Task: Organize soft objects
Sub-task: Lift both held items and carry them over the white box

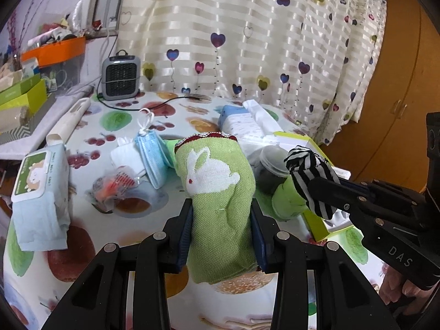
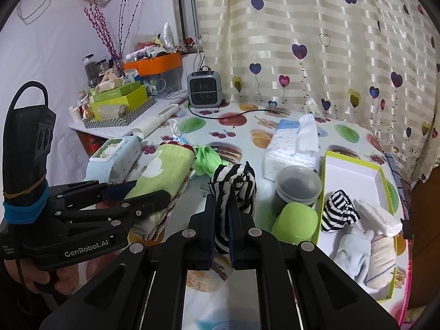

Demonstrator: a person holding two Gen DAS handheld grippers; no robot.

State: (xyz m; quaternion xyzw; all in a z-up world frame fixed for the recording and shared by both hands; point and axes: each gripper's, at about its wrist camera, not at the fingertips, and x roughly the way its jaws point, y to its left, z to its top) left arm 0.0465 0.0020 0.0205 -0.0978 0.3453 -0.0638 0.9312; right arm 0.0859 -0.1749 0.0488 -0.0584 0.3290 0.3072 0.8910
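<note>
A folded green towel point(image 1: 220, 198) with a white rabbit on it is clamped in my left gripper point(image 1: 221, 220), lifted above the fruit-print tablecloth point(image 1: 115, 121). The right wrist view shows the same green towel point(image 2: 162, 176) in the left gripper point(image 2: 148, 195) at the left. My right gripper point(image 2: 222, 220) is shut on a black-and-white striped sock point(image 2: 233, 189), held in the air. In the left wrist view the striped sock point(image 1: 310, 178) sits in the right gripper point(image 1: 327, 192) at the right. A lime-edged white box point(image 2: 354, 173) at the right holds another striped sock point(image 2: 339, 210), pale socks and a white folded cloth.
On the table lie a wet-wipes pack point(image 1: 38, 192), blue face masks point(image 1: 152, 156), a tissue pack point(image 2: 291, 148), a dark lidded jar point(image 2: 298, 187), a green cup point(image 2: 295, 222), a small bagged item point(image 1: 115, 189) and a grey heater point(image 1: 119, 77). Cluttered boxes stand at the far left. A heart-print curtain hangs behind.
</note>
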